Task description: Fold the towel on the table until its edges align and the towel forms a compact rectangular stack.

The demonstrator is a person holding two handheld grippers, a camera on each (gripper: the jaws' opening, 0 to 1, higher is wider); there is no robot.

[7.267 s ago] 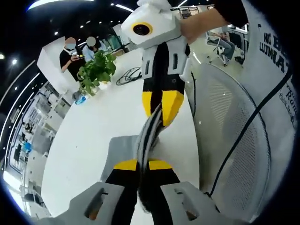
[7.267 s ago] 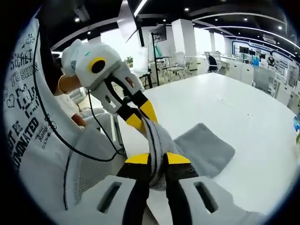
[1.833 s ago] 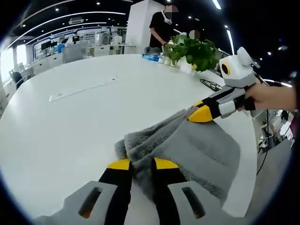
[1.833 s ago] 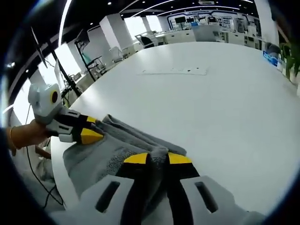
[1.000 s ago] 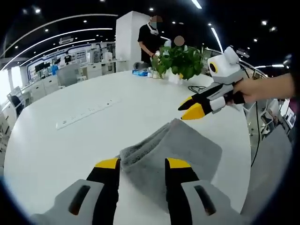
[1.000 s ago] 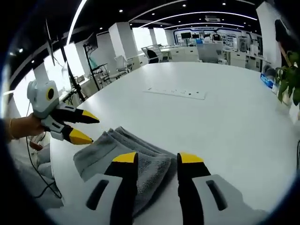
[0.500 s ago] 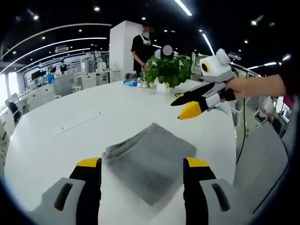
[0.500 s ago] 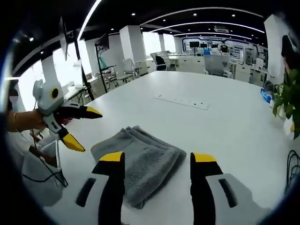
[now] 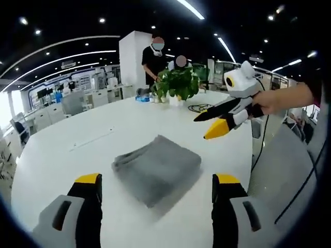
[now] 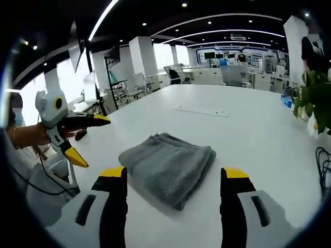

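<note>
White table (image 9: pixel 62 155): folded grey towel (image 9: pixel 156 168) beyond left claw (image 9: pixel 158 183), right claw (image 10: pixel 176 175); both spread, empty.

The white surface (image 9: pixel 62 155) carries a folded grey towel (image 9: pixel 156 168), a potted plant (image 9: pixel 177 84) and a black cable (image 9: pixel 199 108).

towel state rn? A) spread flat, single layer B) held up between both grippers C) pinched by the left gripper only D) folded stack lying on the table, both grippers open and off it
D: the towel lies as a compact folded stack on the white table, with the left gripper and right gripper both open and clear of it.
</note>
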